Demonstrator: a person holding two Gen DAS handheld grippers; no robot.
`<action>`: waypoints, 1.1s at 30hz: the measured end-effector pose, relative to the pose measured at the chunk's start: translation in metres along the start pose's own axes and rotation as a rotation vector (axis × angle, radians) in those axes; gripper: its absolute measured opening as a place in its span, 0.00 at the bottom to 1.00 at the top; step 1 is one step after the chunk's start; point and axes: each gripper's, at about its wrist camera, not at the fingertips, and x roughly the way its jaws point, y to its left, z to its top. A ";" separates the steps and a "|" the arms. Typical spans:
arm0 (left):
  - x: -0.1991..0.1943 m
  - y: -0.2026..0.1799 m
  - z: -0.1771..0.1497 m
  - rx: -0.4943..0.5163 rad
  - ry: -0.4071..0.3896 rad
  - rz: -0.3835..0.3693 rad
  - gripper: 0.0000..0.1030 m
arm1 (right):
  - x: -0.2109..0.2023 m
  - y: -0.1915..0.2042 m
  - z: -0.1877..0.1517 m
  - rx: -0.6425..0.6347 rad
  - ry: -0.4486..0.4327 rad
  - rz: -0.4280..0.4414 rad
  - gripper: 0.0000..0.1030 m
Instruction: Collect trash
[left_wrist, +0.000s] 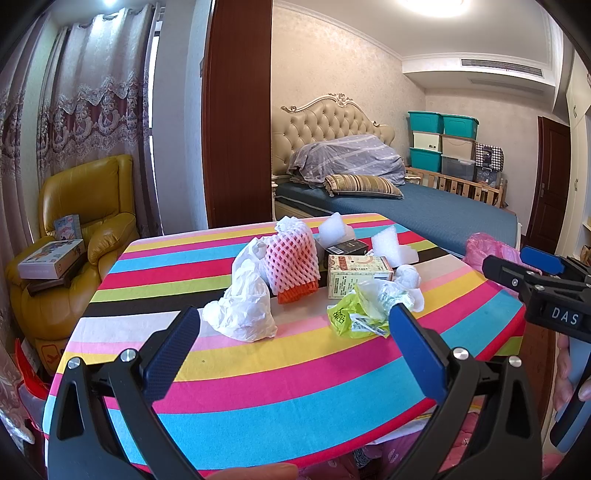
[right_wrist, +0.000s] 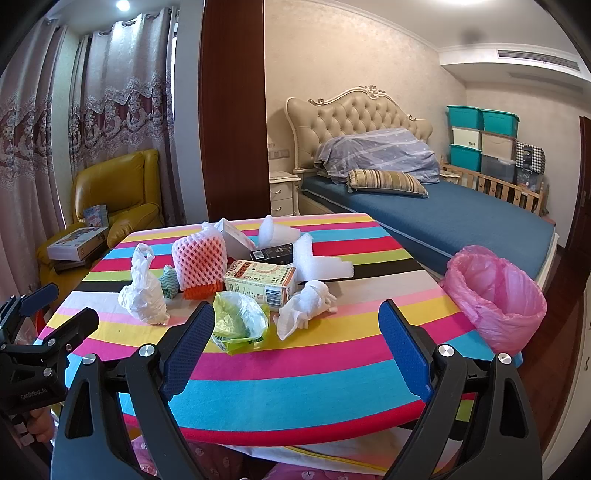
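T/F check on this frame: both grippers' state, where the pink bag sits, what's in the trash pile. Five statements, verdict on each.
1. Both the left gripper and the right gripper are open and hold nothing. True.
2. The pink plastic bin bag sits at the table's left edge. False: it is at the right edge of the striped tablecloth.
3. The crumpled white plastic bag lies left of the pink foam fruit net. True.
4. The printed cardboard carton is already inside the bin bag. False: it lies on the table.
5. The green plastic wrapper hangs from the right gripper. False: it rests on the cloth, untouched.
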 end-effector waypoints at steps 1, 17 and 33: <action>0.000 0.000 0.000 0.000 0.000 0.000 0.96 | 0.000 -0.001 0.000 0.001 0.000 -0.001 0.83; 0.000 0.000 0.000 -0.001 0.001 0.000 0.96 | 0.000 0.001 -0.001 0.006 0.006 0.006 0.83; 0.001 0.000 0.000 -0.002 0.001 0.000 0.96 | 0.000 0.003 -0.003 0.008 0.011 0.007 0.83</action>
